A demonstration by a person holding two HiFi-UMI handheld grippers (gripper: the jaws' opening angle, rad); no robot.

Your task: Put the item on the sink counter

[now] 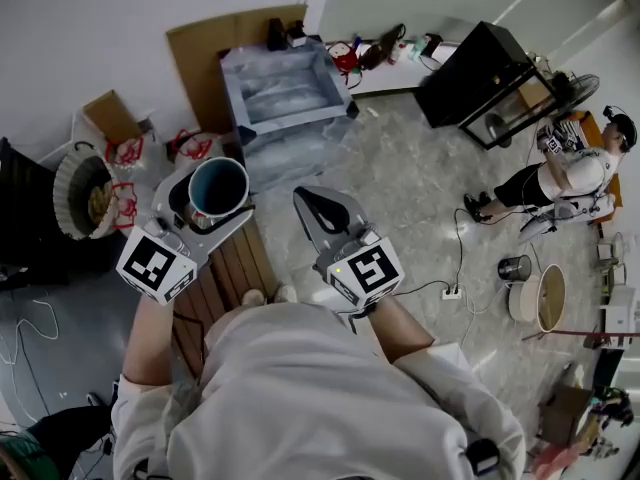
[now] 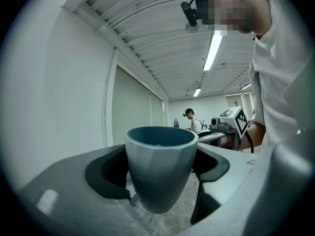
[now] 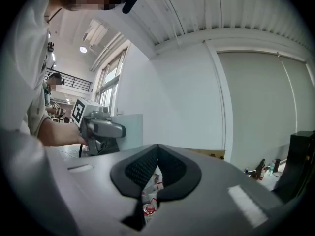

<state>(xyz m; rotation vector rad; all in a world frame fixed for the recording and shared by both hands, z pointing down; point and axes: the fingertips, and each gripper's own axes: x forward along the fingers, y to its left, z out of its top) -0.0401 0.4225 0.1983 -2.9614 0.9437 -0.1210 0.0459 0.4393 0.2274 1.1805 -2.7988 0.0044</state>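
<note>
A teal cup [image 1: 218,186] stands upright between the pads of my left gripper [image 1: 215,196], which is shut on its sides. In the left gripper view the cup [image 2: 160,163] fills the middle, its rim up, with a dark pad [image 2: 106,173] on each side. The steel sink unit [image 1: 285,93] stands ahead by the wall, well beyond the cup. My right gripper [image 1: 320,206] is beside the left one at the same height. In the right gripper view, my right gripper [image 3: 157,149] has its tips together and nothing between them.
A slatted wooden bench [image 1: 240,268] lies under my hands. Cardboard [image 1: 215,53] leans on the wall behind the sink. A black cabinet [image 1: 480,73] and another person [image 1: 570,173] are at the right. A basket [image 1: 85,193] and red-printed bags [image 1: 195,146] sit at the left.
</note>
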